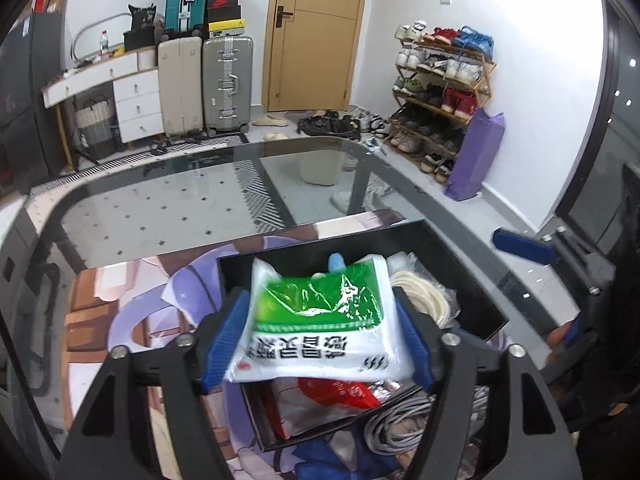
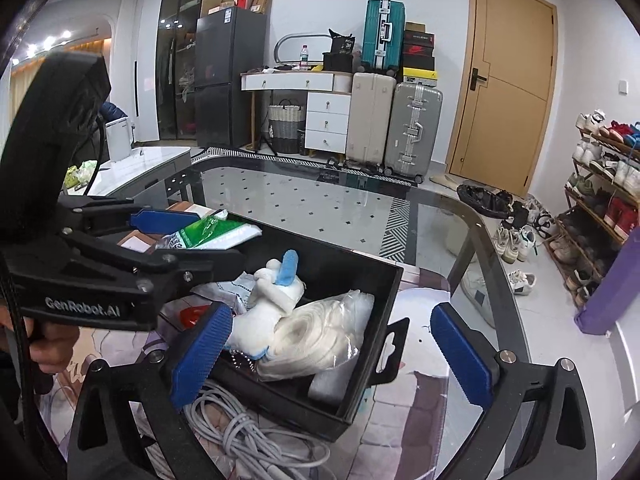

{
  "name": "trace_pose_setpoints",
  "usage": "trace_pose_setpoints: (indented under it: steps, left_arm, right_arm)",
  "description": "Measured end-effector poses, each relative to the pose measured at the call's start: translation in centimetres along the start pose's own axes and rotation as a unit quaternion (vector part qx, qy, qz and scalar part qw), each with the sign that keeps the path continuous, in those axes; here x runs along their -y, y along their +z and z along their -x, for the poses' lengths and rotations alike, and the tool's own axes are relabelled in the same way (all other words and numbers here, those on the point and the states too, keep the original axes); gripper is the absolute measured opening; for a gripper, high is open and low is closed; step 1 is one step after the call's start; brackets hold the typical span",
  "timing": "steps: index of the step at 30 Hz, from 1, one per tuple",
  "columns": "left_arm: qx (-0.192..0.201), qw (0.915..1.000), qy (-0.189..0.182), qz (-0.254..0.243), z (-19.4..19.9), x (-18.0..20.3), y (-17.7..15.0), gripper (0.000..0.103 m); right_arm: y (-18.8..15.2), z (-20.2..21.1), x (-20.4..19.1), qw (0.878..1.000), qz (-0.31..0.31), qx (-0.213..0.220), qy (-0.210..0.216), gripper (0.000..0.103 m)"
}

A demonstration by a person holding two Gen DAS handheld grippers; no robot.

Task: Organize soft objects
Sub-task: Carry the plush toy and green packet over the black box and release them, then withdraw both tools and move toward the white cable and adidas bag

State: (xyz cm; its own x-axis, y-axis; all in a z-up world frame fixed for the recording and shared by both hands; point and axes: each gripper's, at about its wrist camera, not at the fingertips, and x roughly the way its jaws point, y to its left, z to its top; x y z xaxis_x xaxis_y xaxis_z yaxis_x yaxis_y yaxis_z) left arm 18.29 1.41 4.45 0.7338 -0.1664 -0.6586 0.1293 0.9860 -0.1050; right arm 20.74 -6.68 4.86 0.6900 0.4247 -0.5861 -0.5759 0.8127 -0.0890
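- Pinched between the left gripper (image 1: 320,328) pads, a green-and-white soft packet (image 1: 320,320) hangs above the black bin (image 2: 360,376), not yet dropped.
- Inside the bin lie a white plush toy (image 2: 272,300) and bagged white cord (image 2: 320,336).
- Grey cable (image 2: 240,436) remains outside.
- Right gripper (image 2: 332,356) is spread, empty.

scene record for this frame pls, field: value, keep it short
left gripper: jaws shut on the green-and-white packet, held above the black bin
right gripper: jaws open, empty, at the bin's near side
bin contents: white plush toy with a blue part, bagged white cord coil, red packet
outside bin: grey cable on the printed mat at the bin's near edge
surface: glass table
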Motion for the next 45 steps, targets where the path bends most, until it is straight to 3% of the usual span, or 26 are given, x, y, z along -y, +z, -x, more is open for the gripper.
trace_pose_setpoints:
  steps: [4, 8, 22, 36, 45]
  left_arm:
    - [0.007, 1.0, 0.002, -0.001, 0.9, 0.2, -0.5, 0.103]
    - [0.023, 0.9997, 0.004, -0.005, 2.4, 0.3, -1.2, 0.103]
    - [0.025, 0.9993, 0.017, 0.02, 5.9, -0.1, -5.1, 0.103]
    - [0.006, 0.9998, 0.002, 0.016, 7.0, 1.7, -8.8, 0.103]
    - [-0.028, 0.9996, -0.009, -0.001, 6.4, 3.8, -11.2, 0.103]
  right_arm:
    - [-0.4, 1.0, 0.3, 1.0, -0.007, 0.006, -0.006, 0.102]
    - [-1.2, 2.5, 0.3, 1.0, -0.016, 0.012, -0.011, 0.102]
    - [-5.8, 5.6, 1.7, 0.997, -0.078, -0.01, -0.012, 0.102]
    - [-7.4, 6.9, 1.0, 0.995, -0.091, -0.026, -0.002, 0.102]
    - [-7.4, 7.0, 1.1, 0.995, -0.093, -0.035, -0.003, 0.102]
